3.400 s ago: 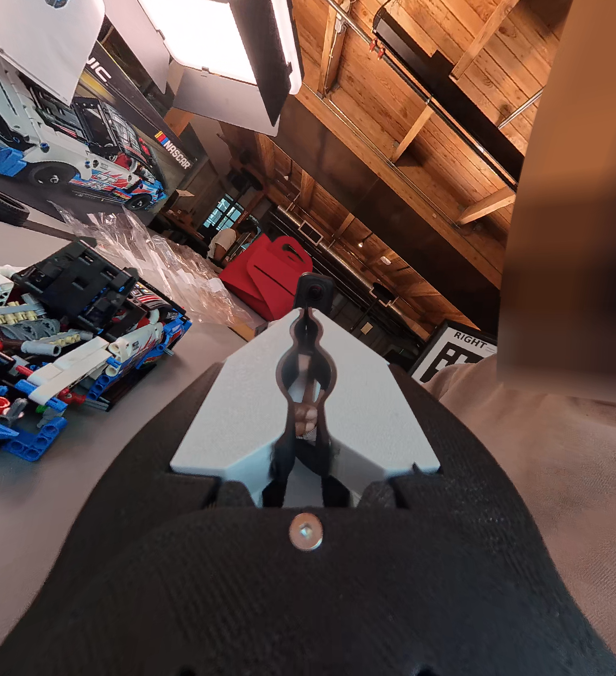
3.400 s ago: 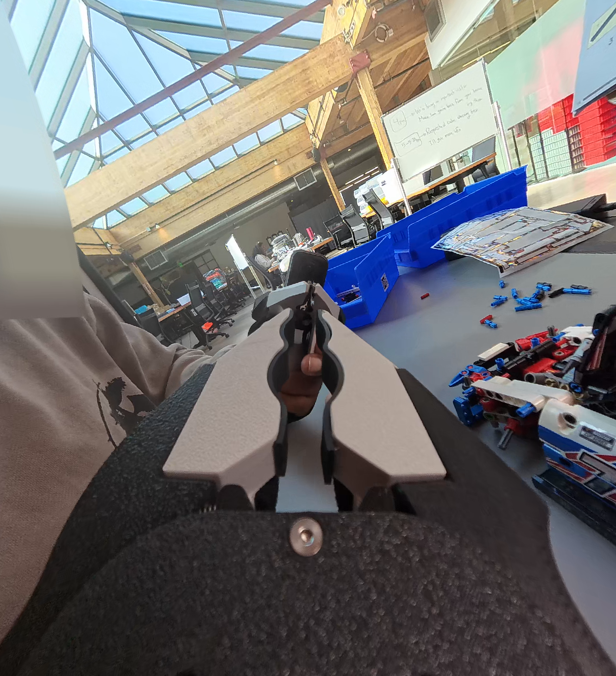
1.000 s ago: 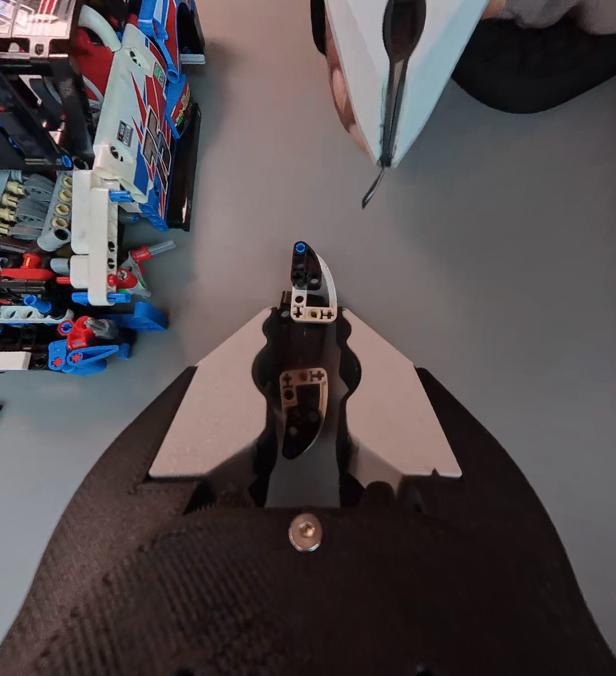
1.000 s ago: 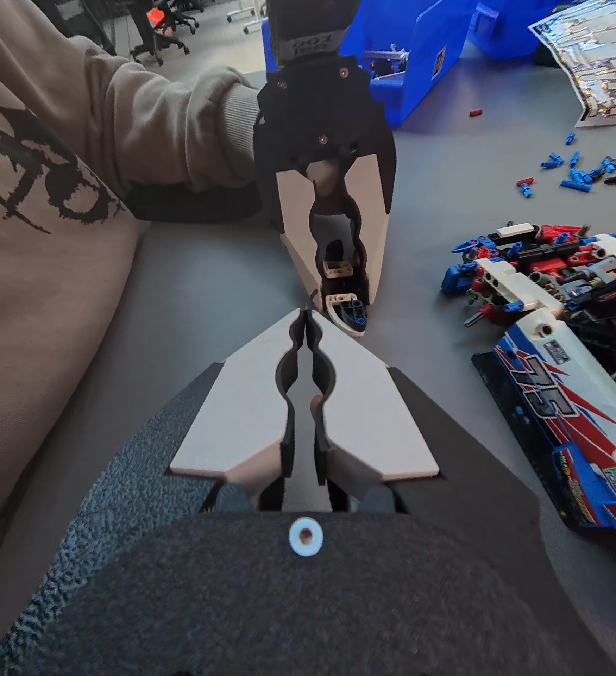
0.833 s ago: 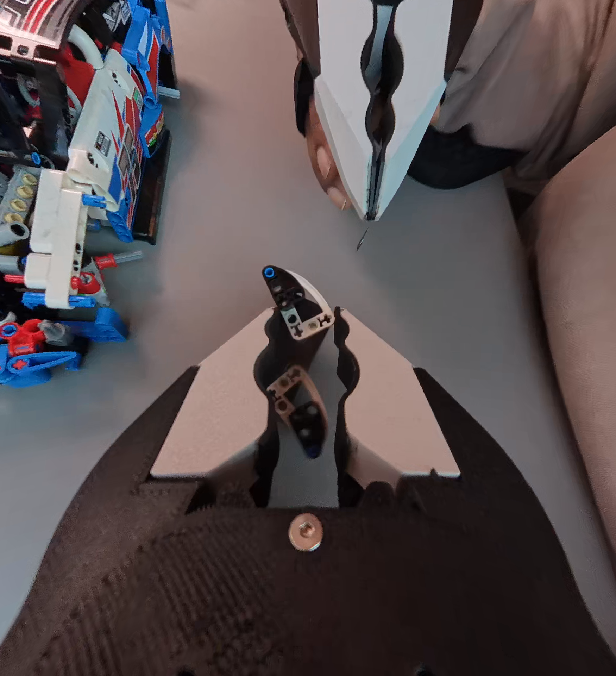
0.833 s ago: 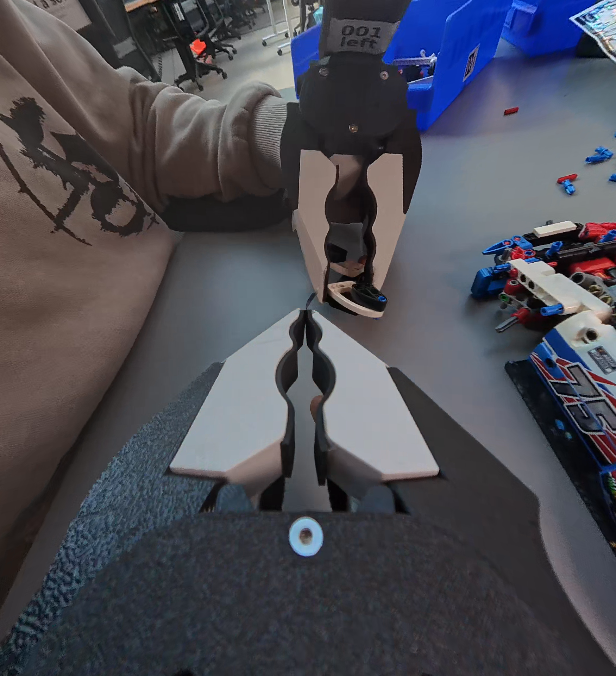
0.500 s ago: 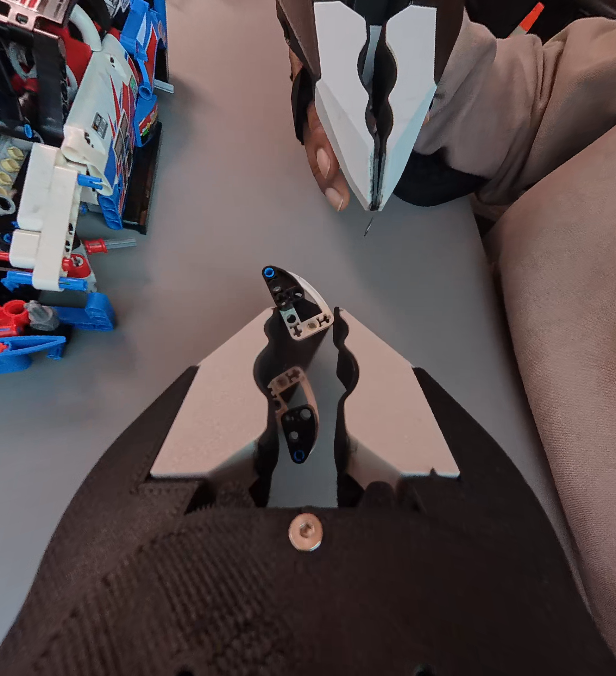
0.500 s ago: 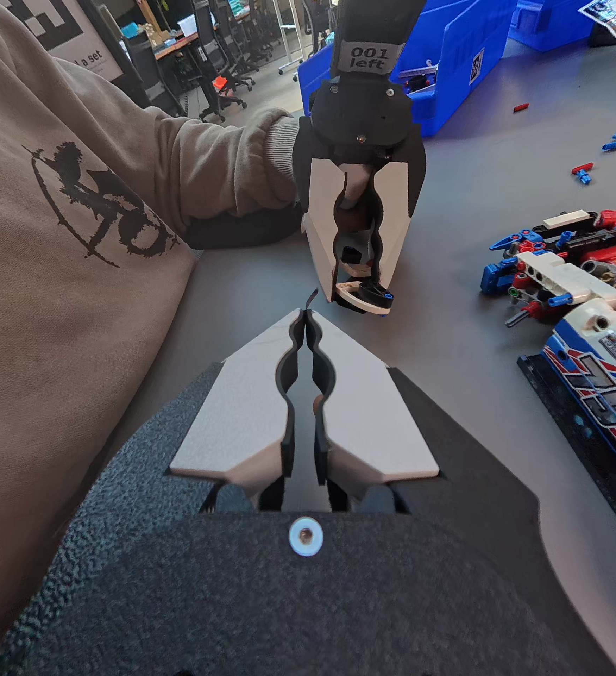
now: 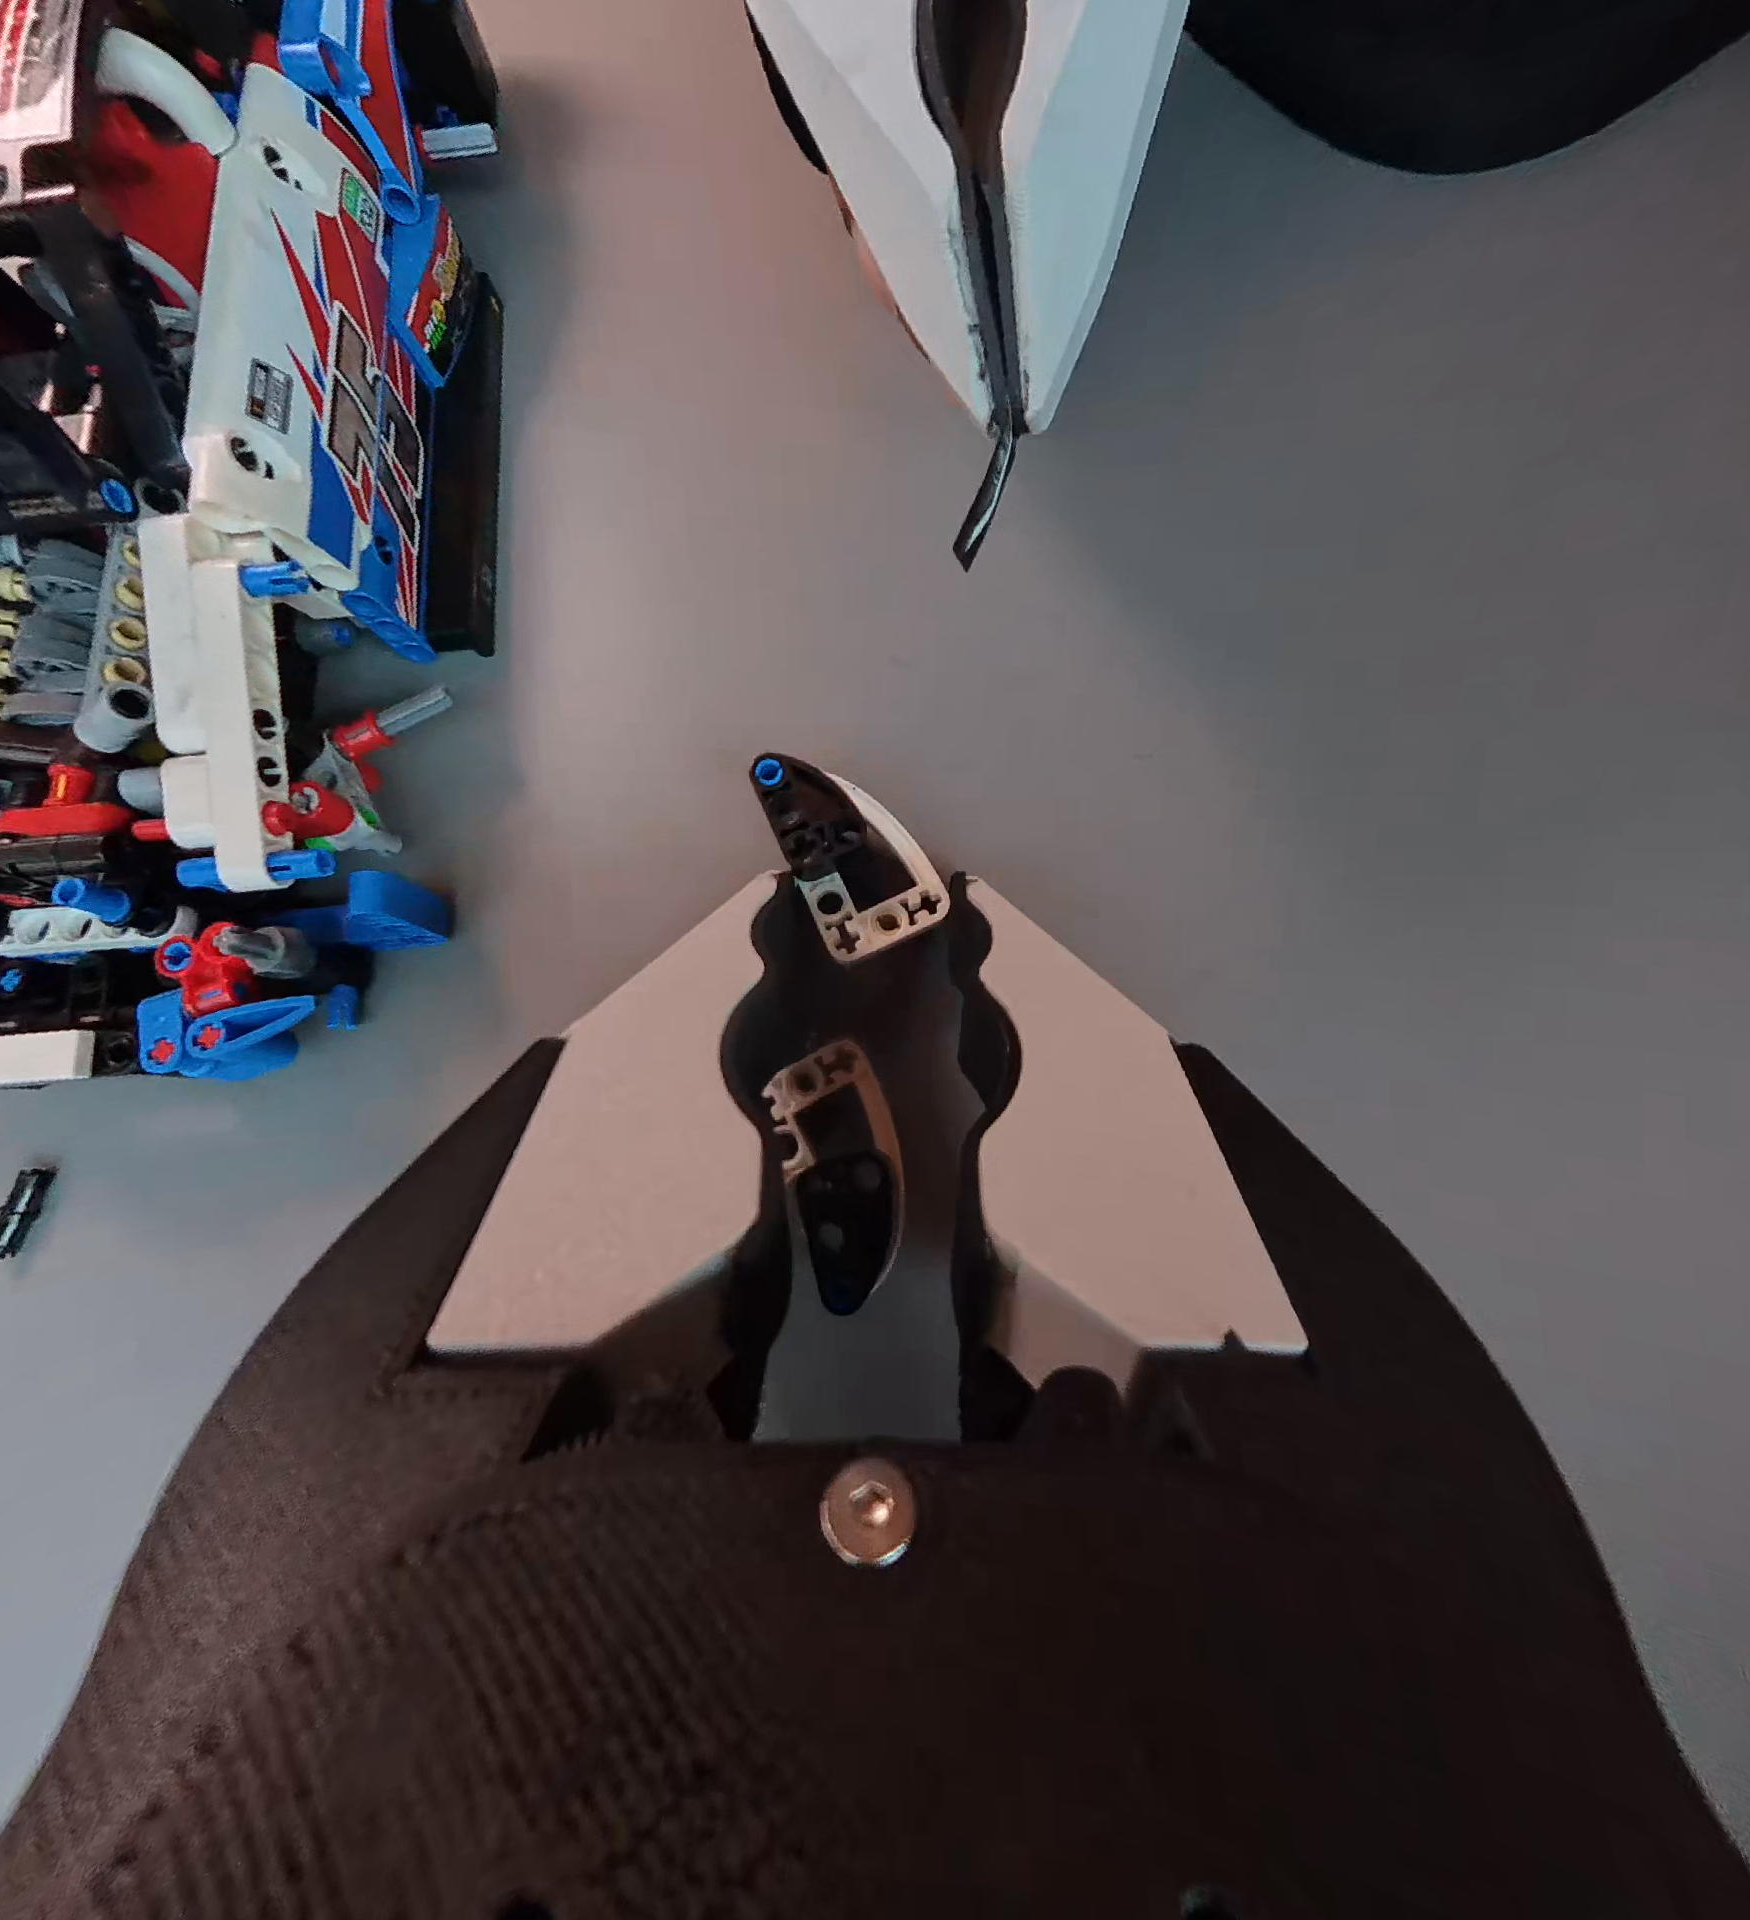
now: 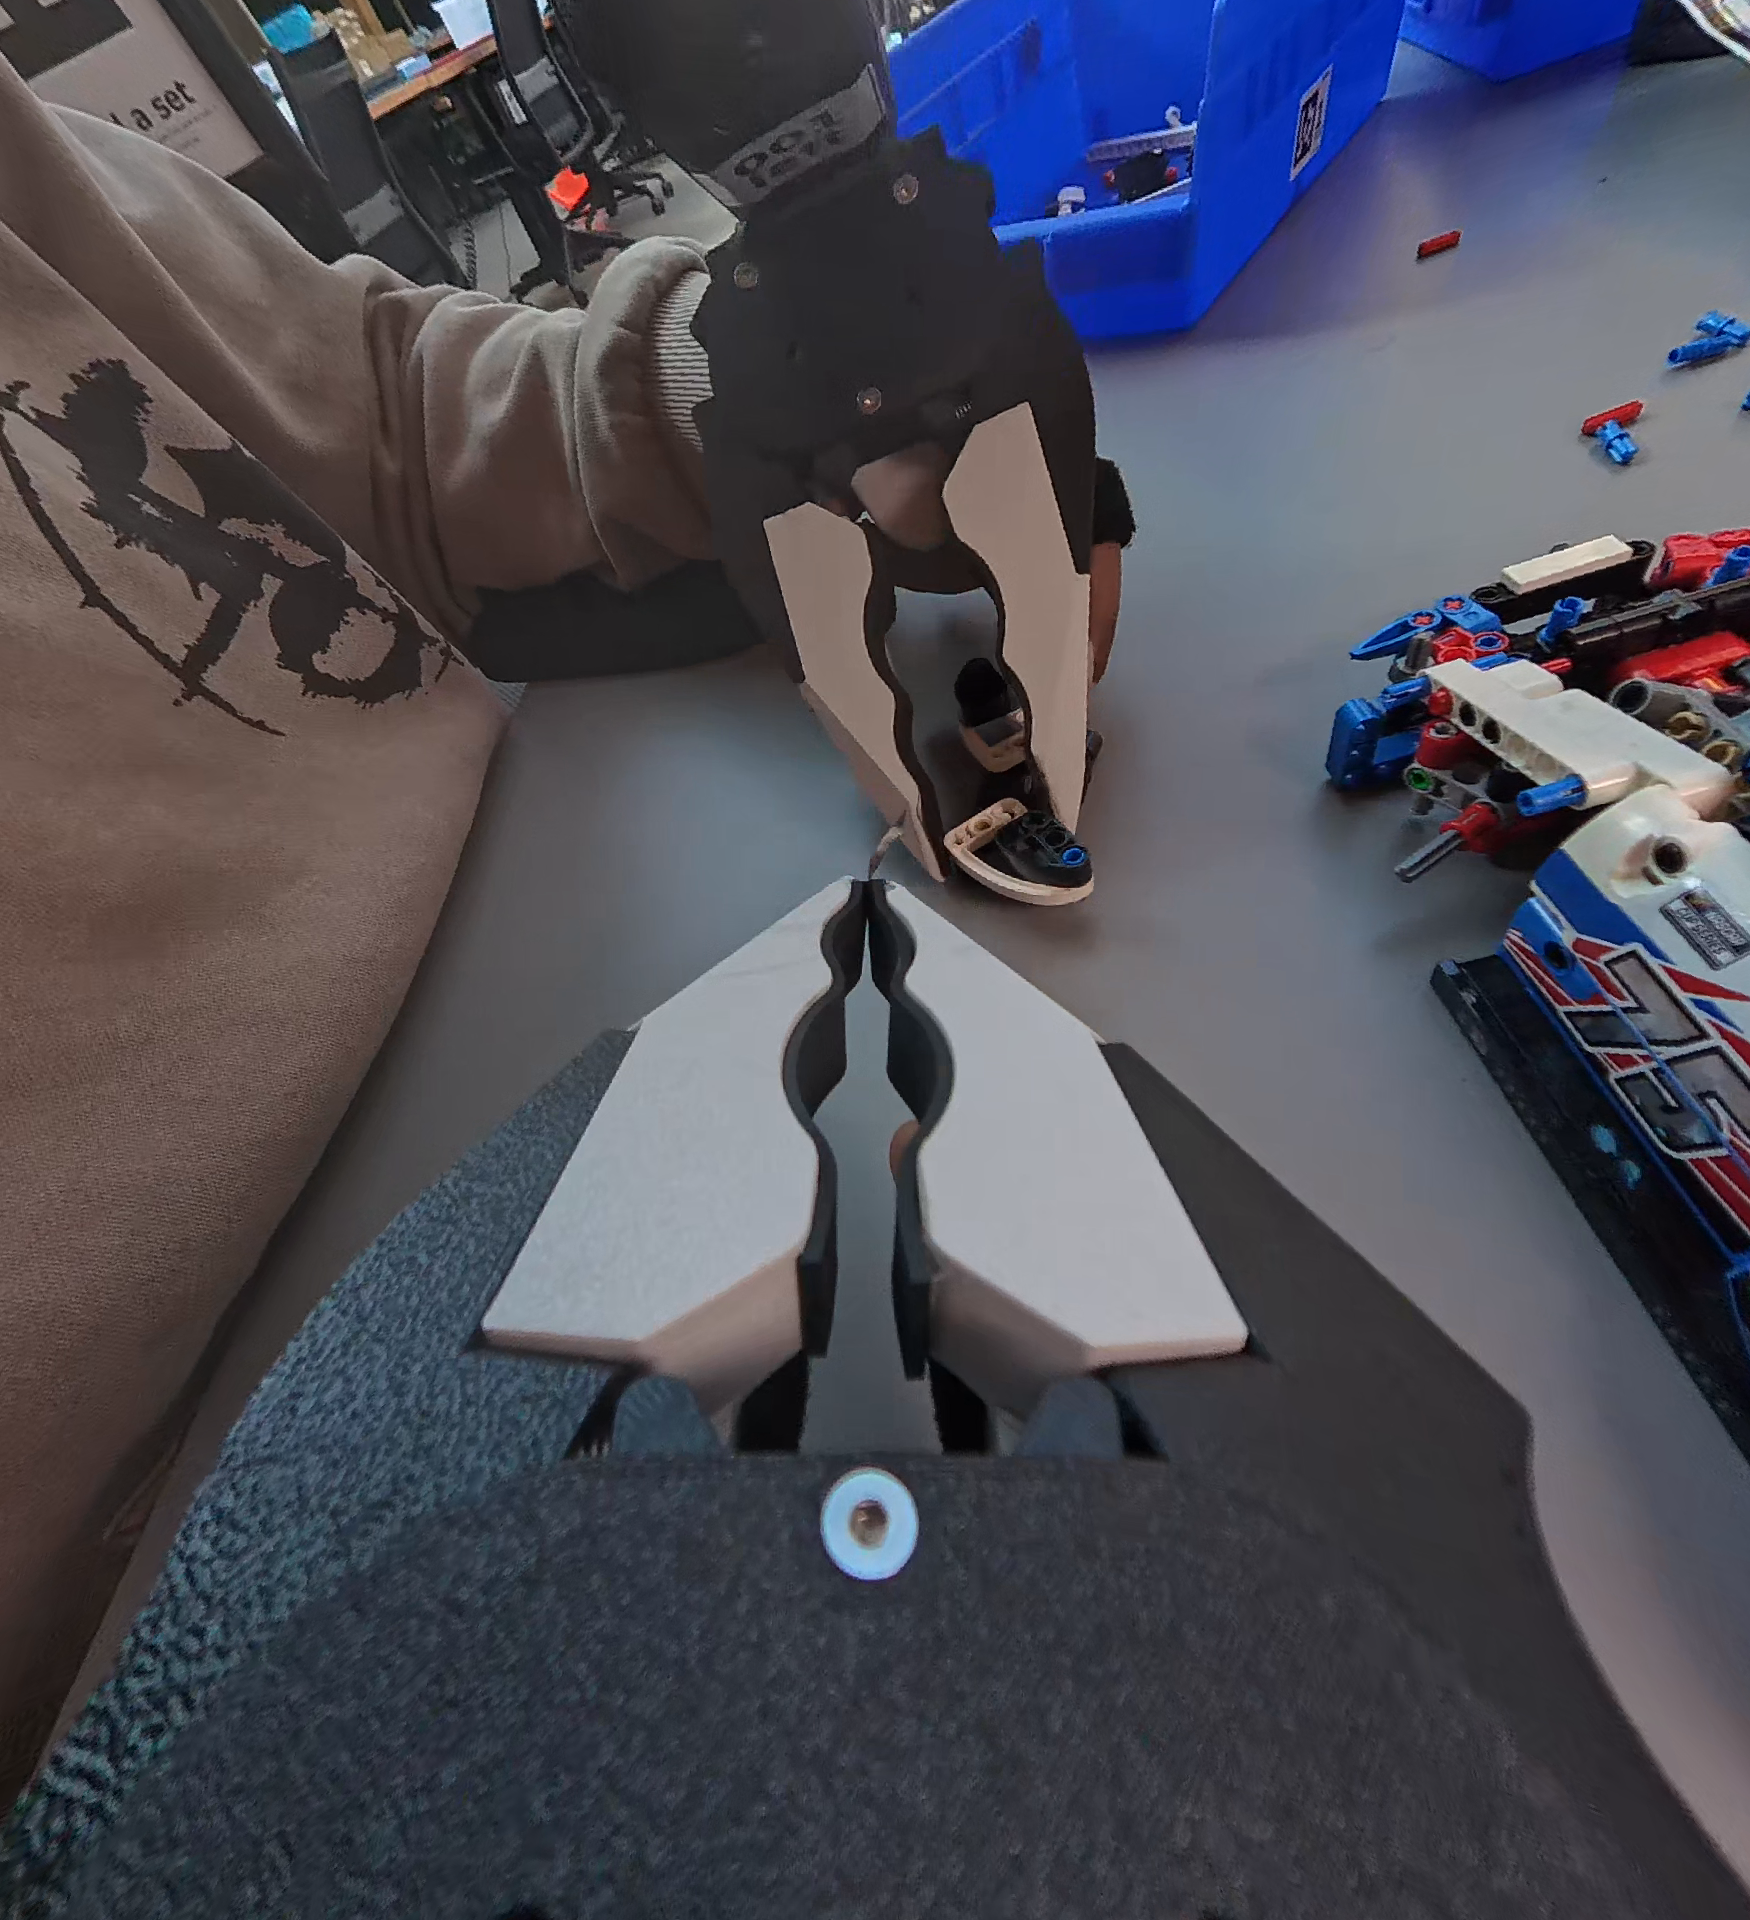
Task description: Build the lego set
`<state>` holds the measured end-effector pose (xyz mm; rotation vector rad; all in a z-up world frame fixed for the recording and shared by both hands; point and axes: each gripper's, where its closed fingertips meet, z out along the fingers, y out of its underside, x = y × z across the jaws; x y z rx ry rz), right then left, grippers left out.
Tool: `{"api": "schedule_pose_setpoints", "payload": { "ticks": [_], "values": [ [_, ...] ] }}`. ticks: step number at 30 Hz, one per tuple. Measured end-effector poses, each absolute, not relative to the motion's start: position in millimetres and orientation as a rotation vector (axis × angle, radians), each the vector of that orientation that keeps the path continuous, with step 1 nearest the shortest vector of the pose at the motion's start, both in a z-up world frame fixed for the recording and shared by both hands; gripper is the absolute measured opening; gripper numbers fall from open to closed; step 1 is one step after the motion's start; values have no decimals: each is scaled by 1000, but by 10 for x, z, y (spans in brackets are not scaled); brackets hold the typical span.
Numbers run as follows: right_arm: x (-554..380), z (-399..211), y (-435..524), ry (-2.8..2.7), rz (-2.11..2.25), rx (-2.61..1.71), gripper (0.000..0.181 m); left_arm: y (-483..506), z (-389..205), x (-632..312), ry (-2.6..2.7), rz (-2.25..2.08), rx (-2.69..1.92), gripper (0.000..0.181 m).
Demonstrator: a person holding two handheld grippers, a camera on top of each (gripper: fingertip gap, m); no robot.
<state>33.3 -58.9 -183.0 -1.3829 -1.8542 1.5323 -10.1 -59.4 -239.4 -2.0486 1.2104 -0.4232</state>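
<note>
Evidently steadying it for assembly, the left gripper (image 9: 866,883) clamps the curved panel (image 9: 850,862); the right gripper (image 10: 869,883), closed, pinches 1 thin black piece (image 9: 985,499).

Left wrist view: looks steeply down along its own fingers at the grey table (image 9: 1370,831), close to the surface. Partly built race car model (image 9: 310,343) at the left edge; the right gripper (image 9: 996,416) enters from the top, pointing back at the camera.

Right wrist view: lower, slanting angle across the same table (image 10: 1266,520), facing the left gripper (image 10: 996,821) close ahead; blue bins (image 10: 1214,135) beyond. Shared ground: both grippers, the car (image 10: 1681,987), and the table strip between.
</note>
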Motion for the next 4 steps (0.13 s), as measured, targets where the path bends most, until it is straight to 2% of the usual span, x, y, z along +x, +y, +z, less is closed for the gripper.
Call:
{"api": "schedule_pose_setpoints", "payload": {
  "ticks": [1, 4],
  "values": [
    [333, -1833, -588, -1854, 1533, -1385, 0, -591, -2386, -110, 1209, -415, -2047, 27],
    [330, -1843, -579, -1852, 1529, -1389, 0, -586, -2353, -122, 1191, -420, -2044, 28]
  ]
}}
